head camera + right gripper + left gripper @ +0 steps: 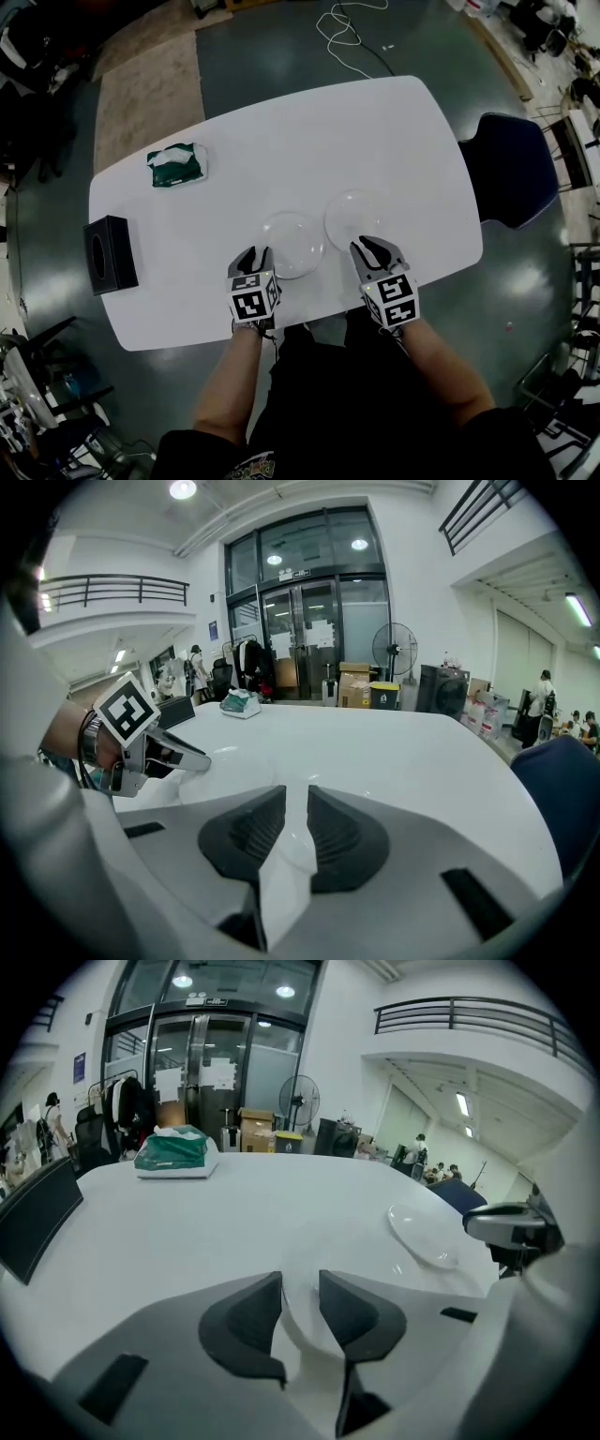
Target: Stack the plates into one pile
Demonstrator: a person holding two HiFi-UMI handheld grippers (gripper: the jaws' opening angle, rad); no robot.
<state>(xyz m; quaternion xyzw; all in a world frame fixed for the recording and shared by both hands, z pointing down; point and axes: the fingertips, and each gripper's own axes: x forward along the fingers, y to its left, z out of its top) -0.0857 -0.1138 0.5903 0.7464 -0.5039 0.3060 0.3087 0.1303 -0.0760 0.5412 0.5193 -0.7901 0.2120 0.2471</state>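
Note:
Two clear shallow plates lie side by side near the front edge of the white table (pixel 281 141). The left plate (pixel 292 244) has its near rim between the jaws of my left gripper (pixel 255 257), which stand apart with gaps on both sides of the rim (pixel 300 1321). The right plate (pixel 356 217) lies flat, also seen off to the right in the left gripper view (pixel 422 1232). My right gripper (pixel 369 247) is at that plate's near rim; its jaws (pixel 296 794) show a narrow gap and are not pressing on it.
A green packet (pixel 176 164) lies at the table's far left, and a black tissue box (pixel 110 253) stands at its left edge. A dark blue chair (pixel 506 169) is beside the right end. A white cable (pixel 352 37) trails on the floor beyond.

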